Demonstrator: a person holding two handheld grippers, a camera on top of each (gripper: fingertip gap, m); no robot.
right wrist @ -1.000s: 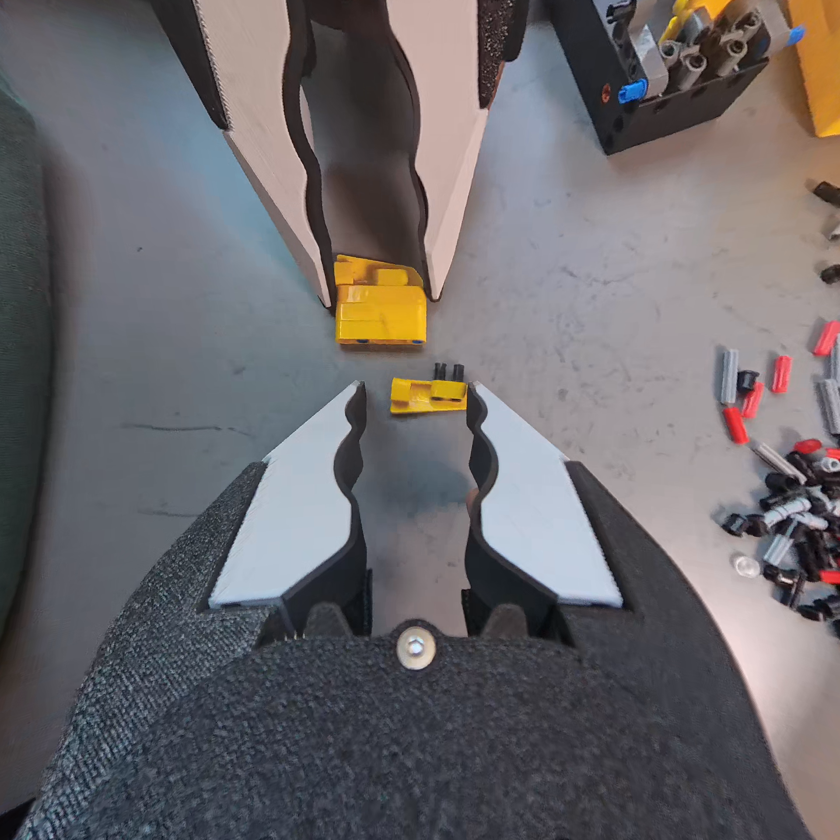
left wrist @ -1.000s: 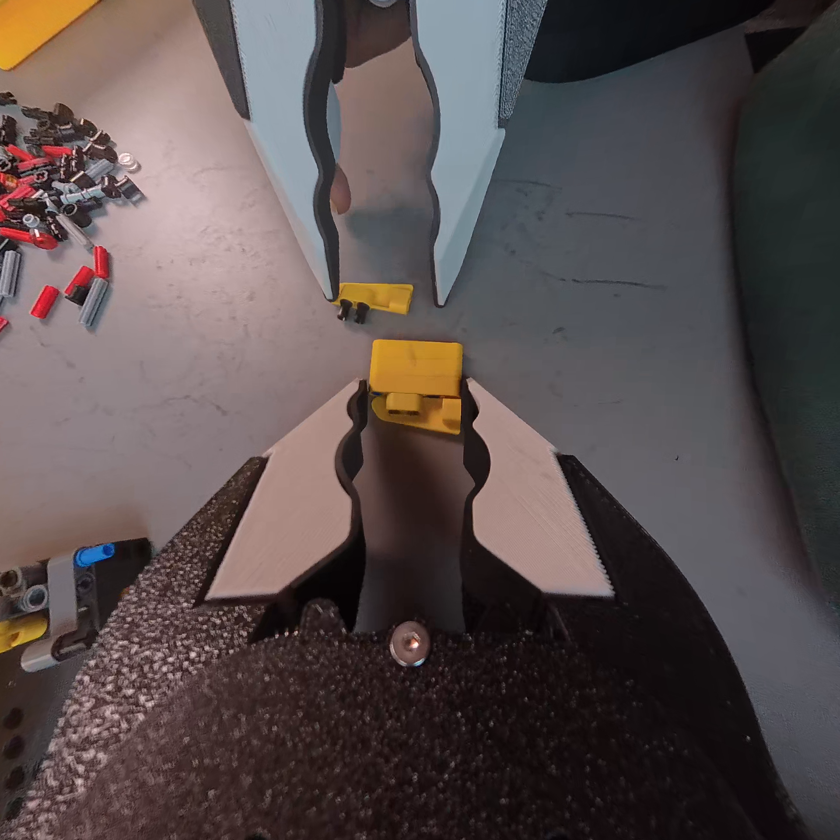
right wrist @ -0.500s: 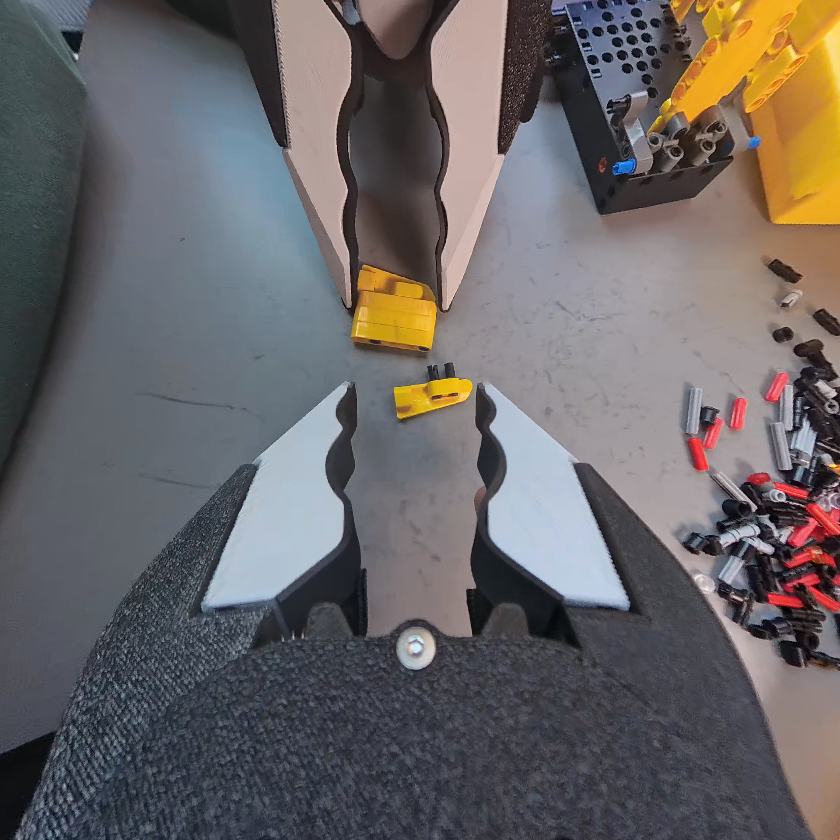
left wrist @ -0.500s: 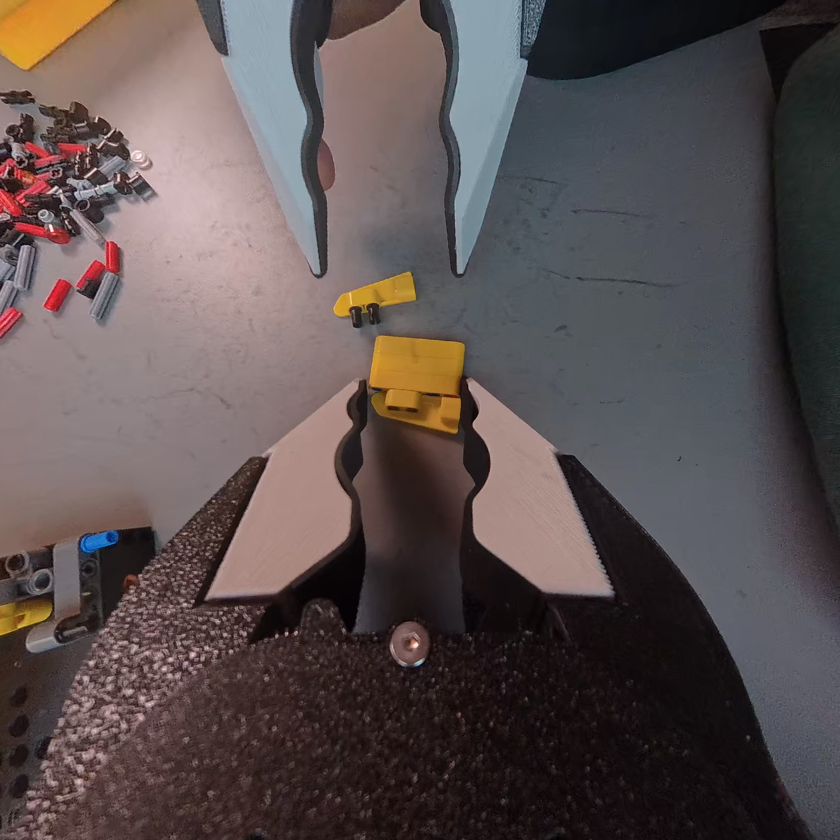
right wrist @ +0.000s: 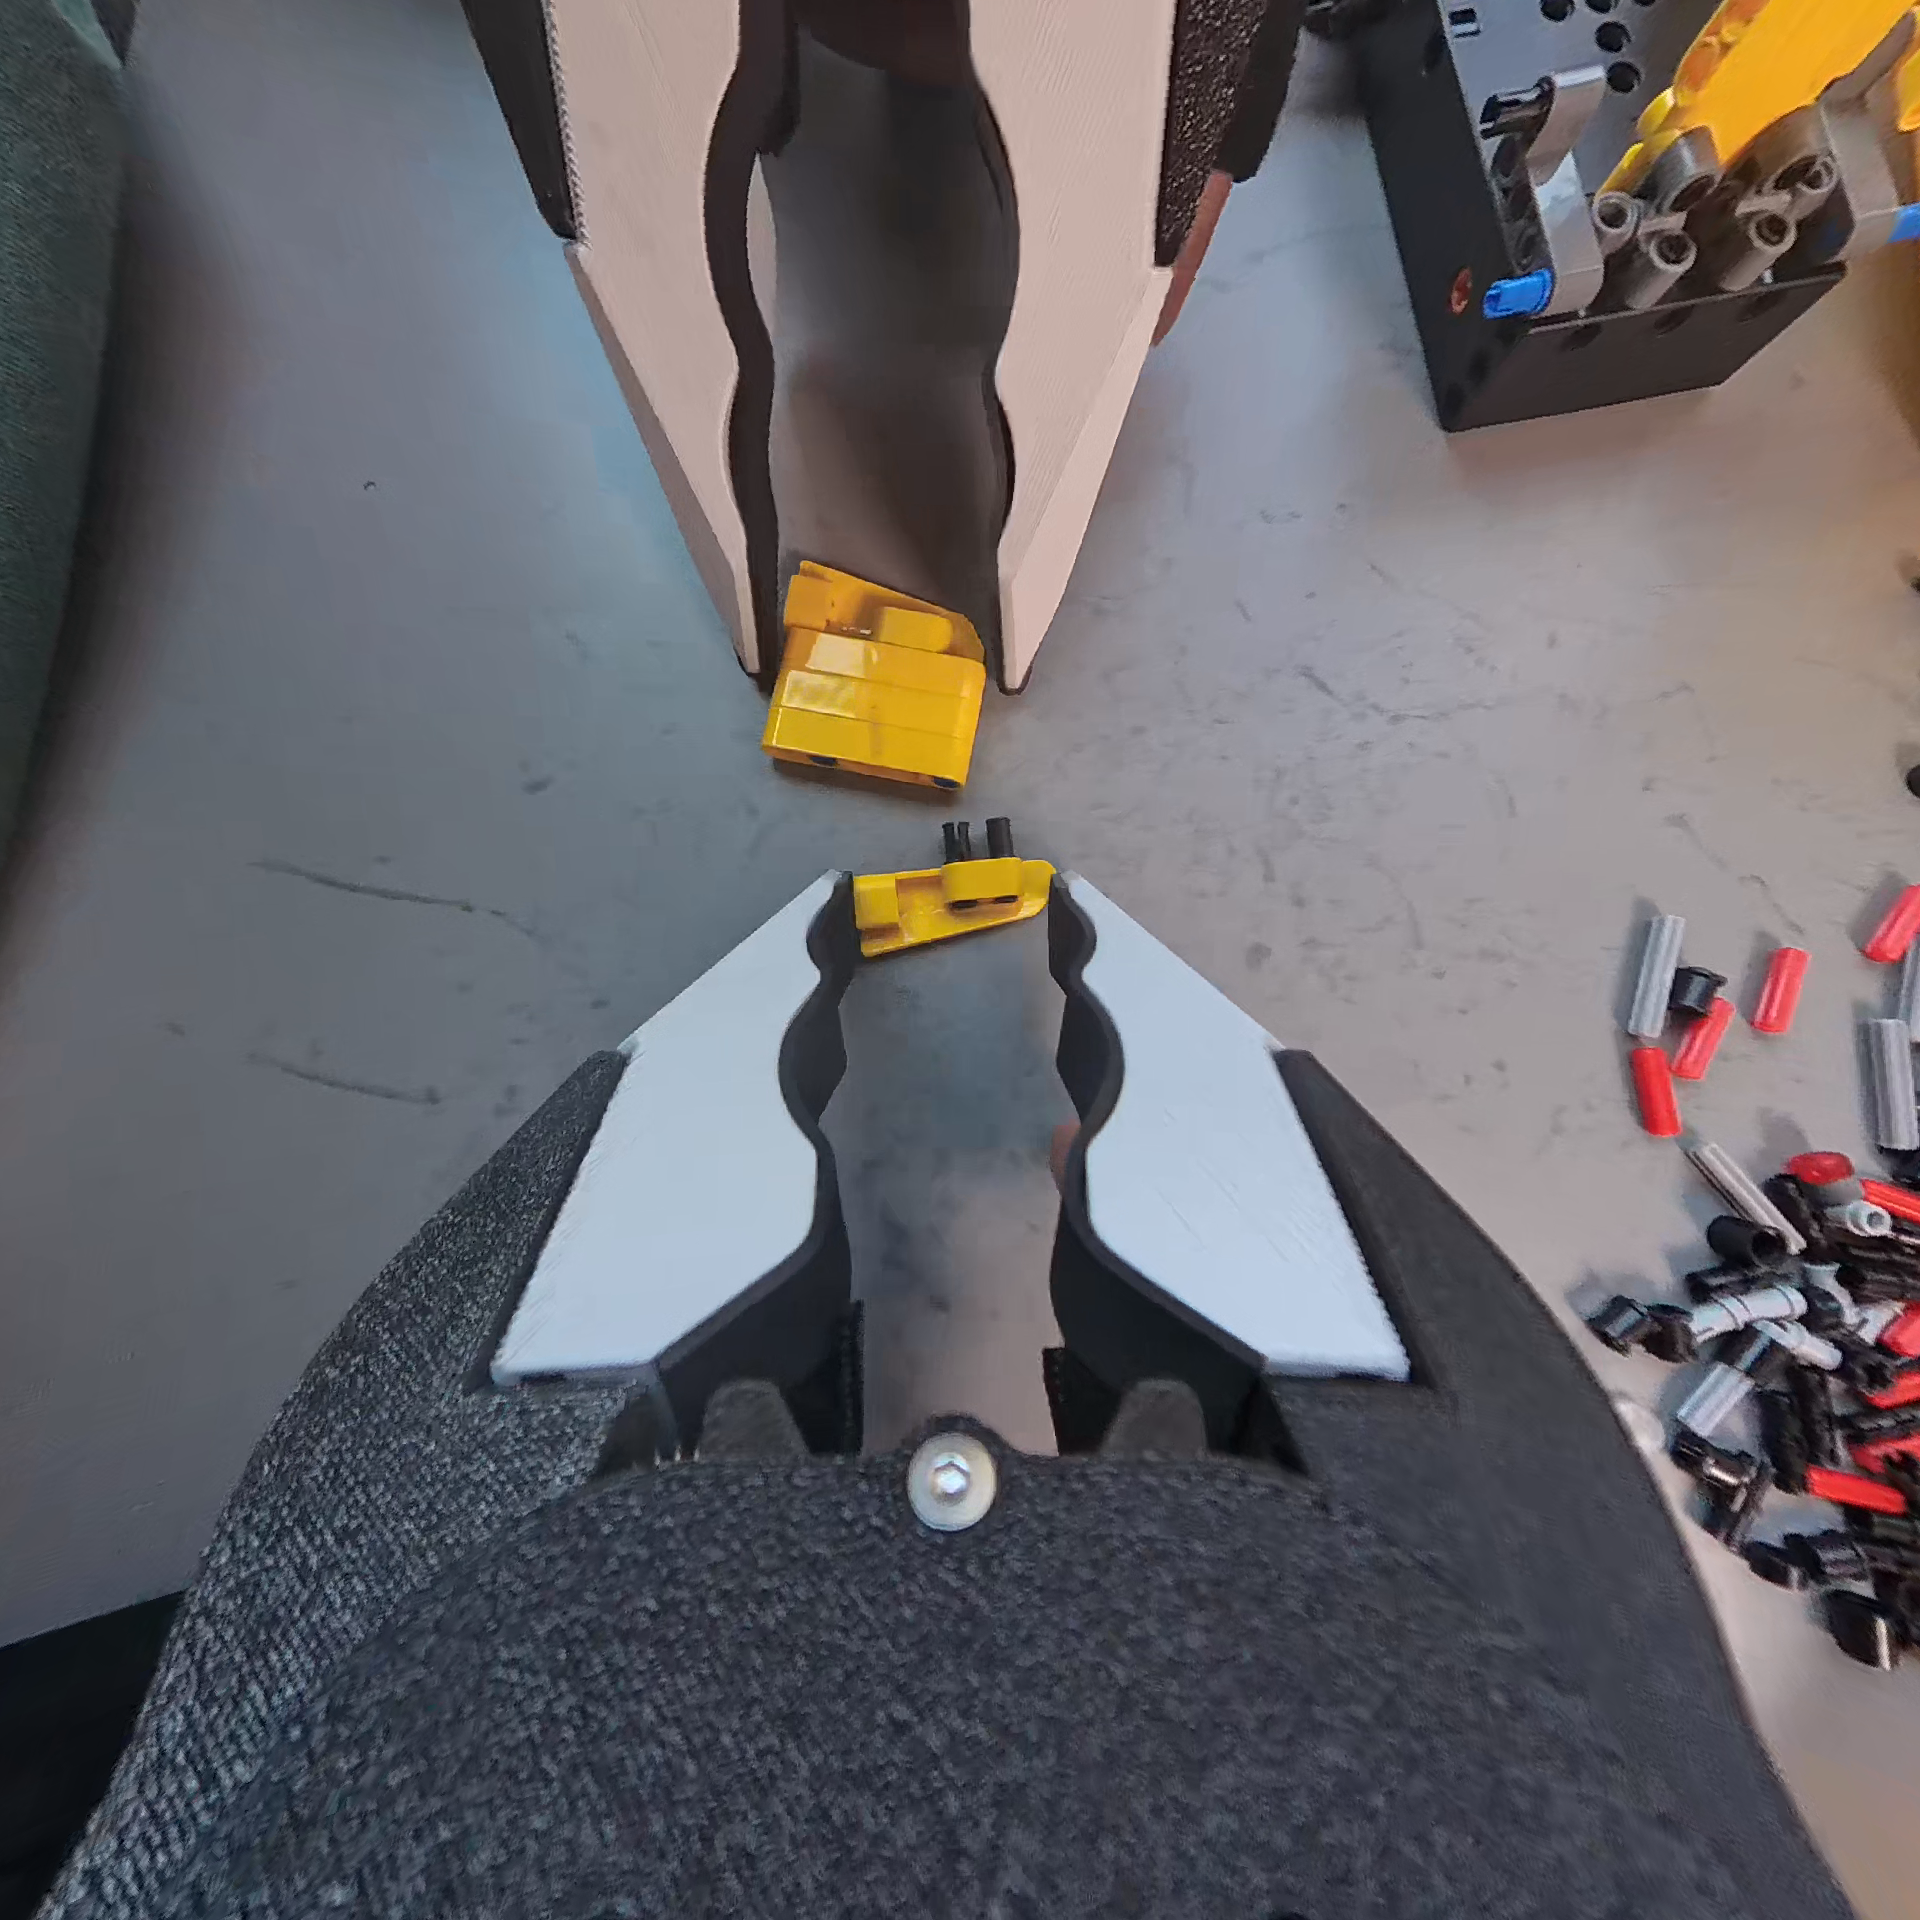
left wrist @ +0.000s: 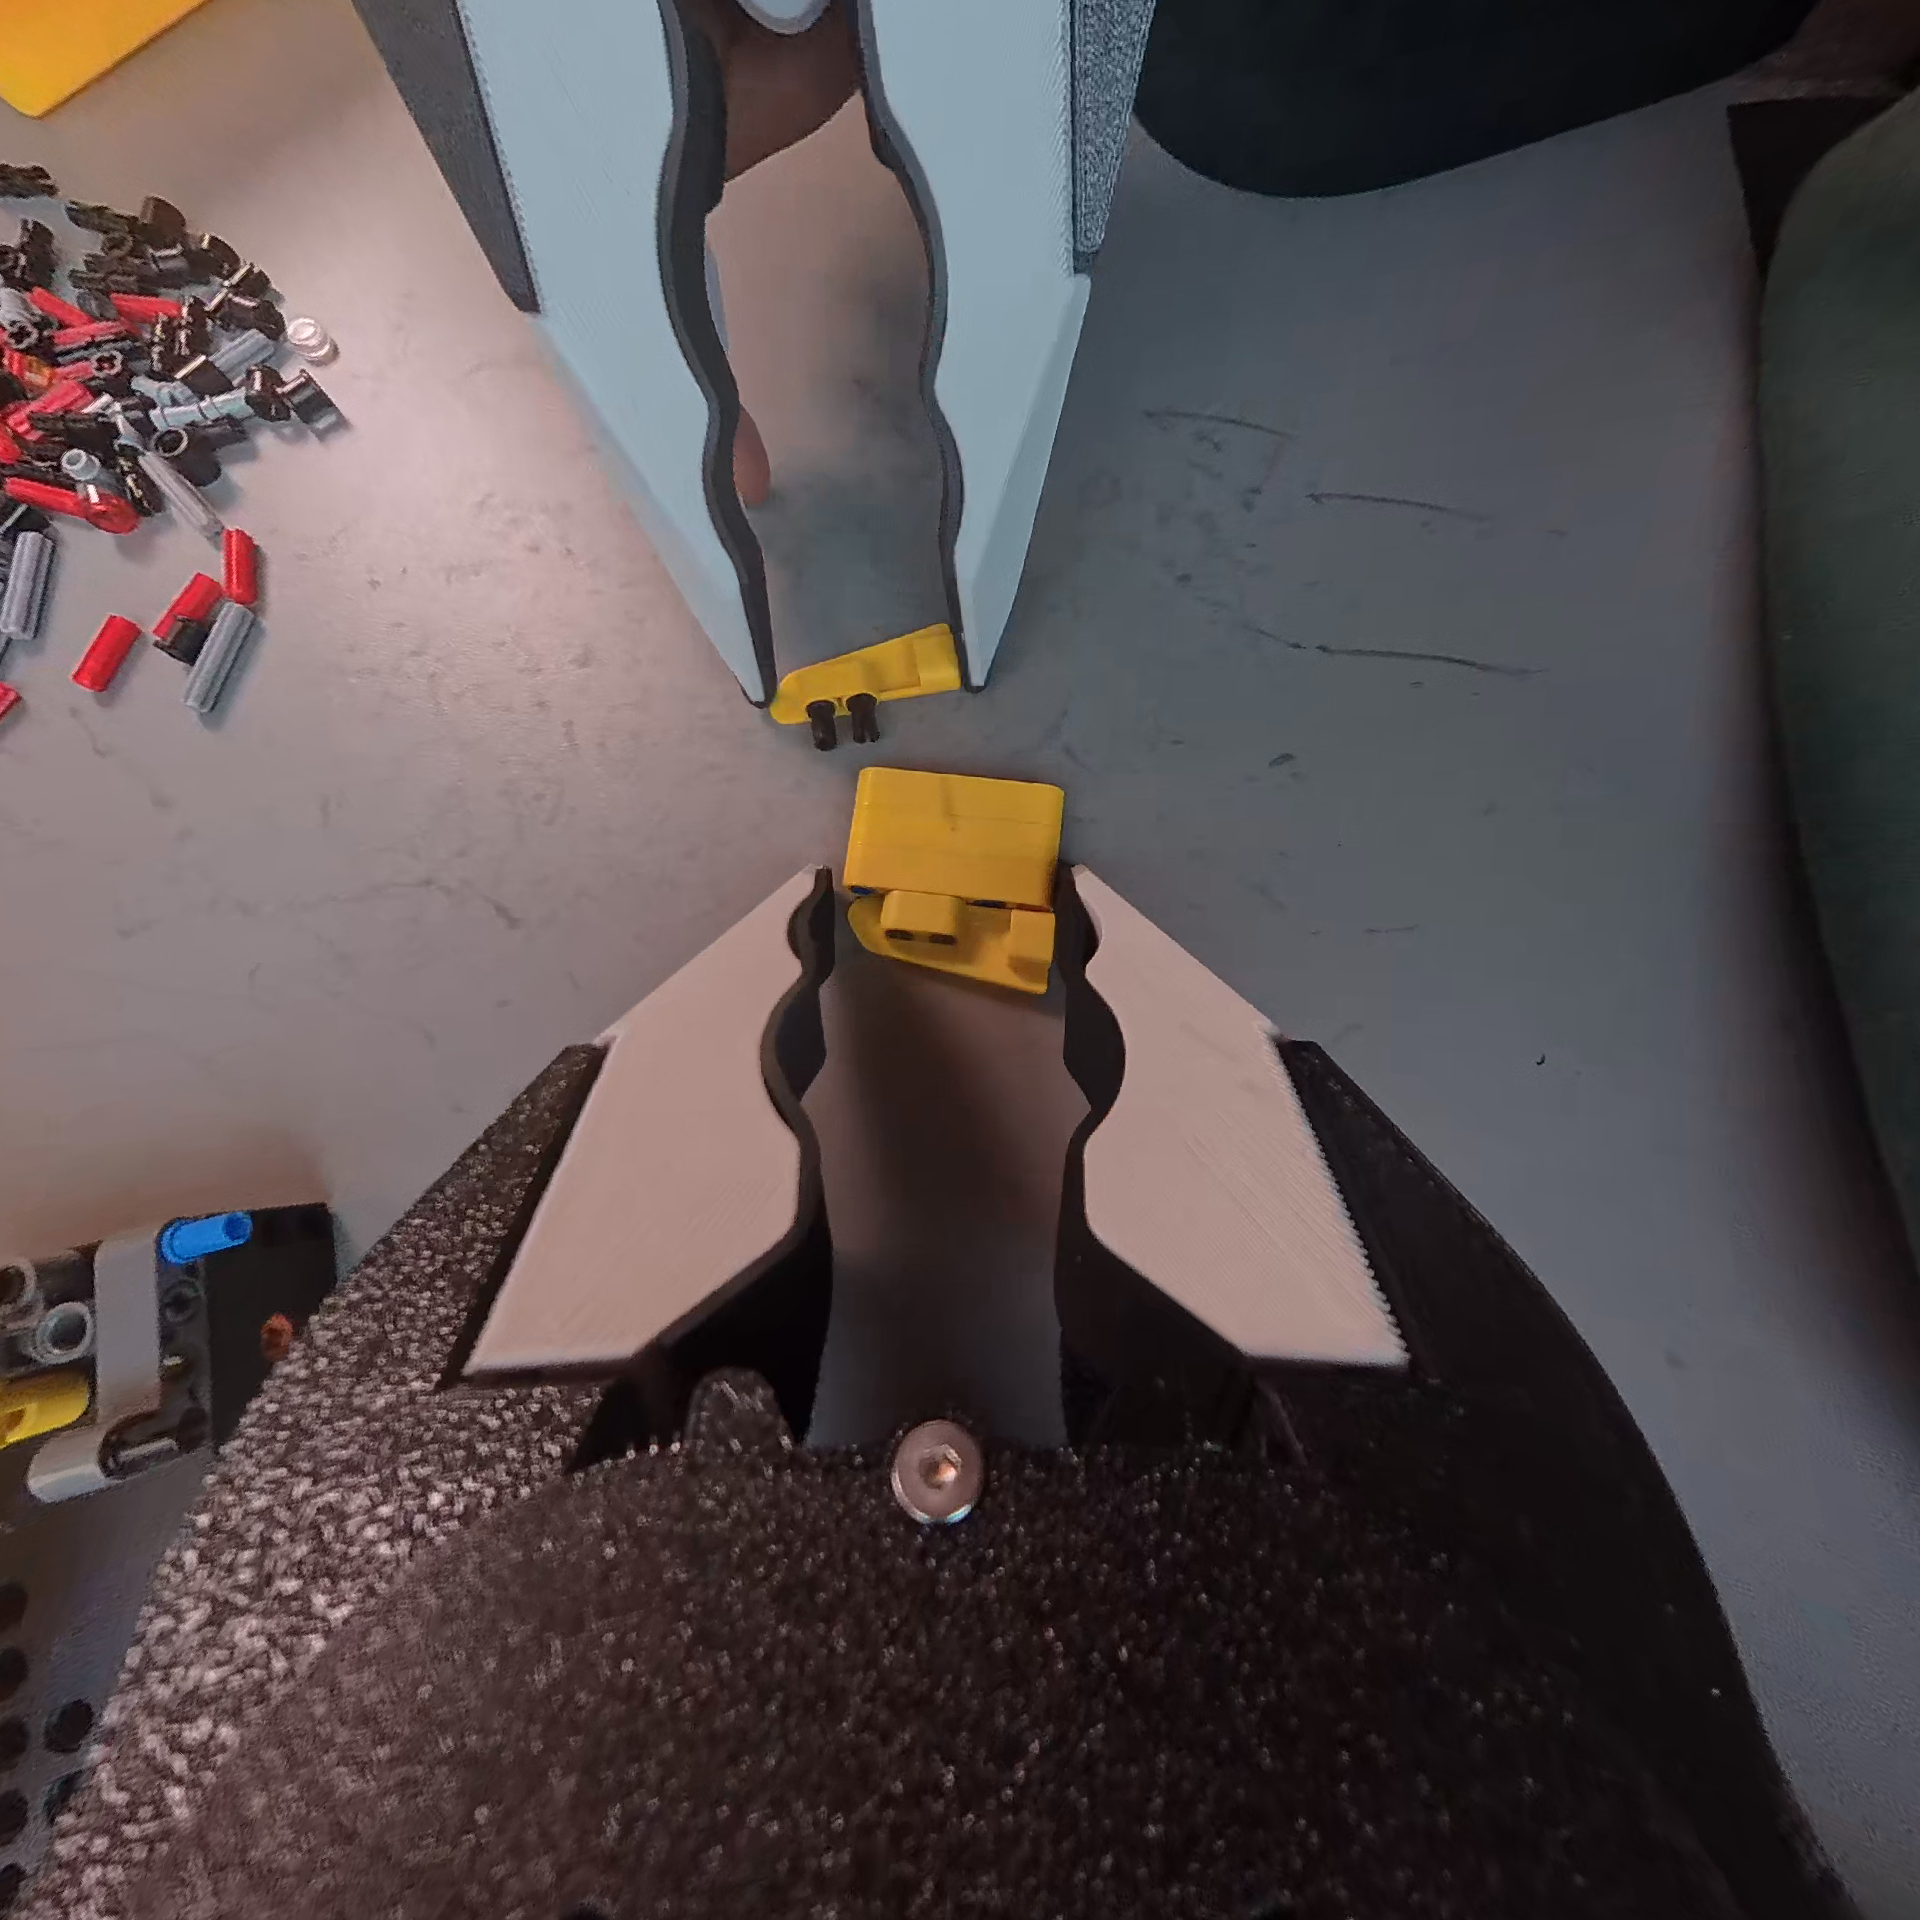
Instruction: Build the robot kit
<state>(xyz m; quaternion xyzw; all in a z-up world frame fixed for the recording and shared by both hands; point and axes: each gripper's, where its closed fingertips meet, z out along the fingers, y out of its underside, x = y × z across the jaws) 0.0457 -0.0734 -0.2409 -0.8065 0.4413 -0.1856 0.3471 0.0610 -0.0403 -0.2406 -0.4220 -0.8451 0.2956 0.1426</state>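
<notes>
Now the right tool (right wrist: 945, 894) has come forward and closed in. Half a second ago its two tips were wider apart and a bit back from the small yellow piece (right wrist: 914, 920). Now one tip touches each end of the piece, so the tool pinches it. The piece lies low on the grey worktop (left wrist: 1351, 727), and its two black pins point at the other tool. I cannot tell if it is lifted at all. The left tool (left wrist: 948, 894) has not changed. It stays closed on the yellow block (left wrist: 951, 831), with a tip pressed on each side. The block sticks out past the tips, just above the worktop. The two tools point at each other. The piece and the block are very near, with a thin gap between them, and the pins do not touch the block yet. A pile of red, grey and black bits (left wrist: 114, 395) lies off to the side, well apart from both tools. A black box (right wrist: 1558, 343) with parts in it stands farther away.
</notes>
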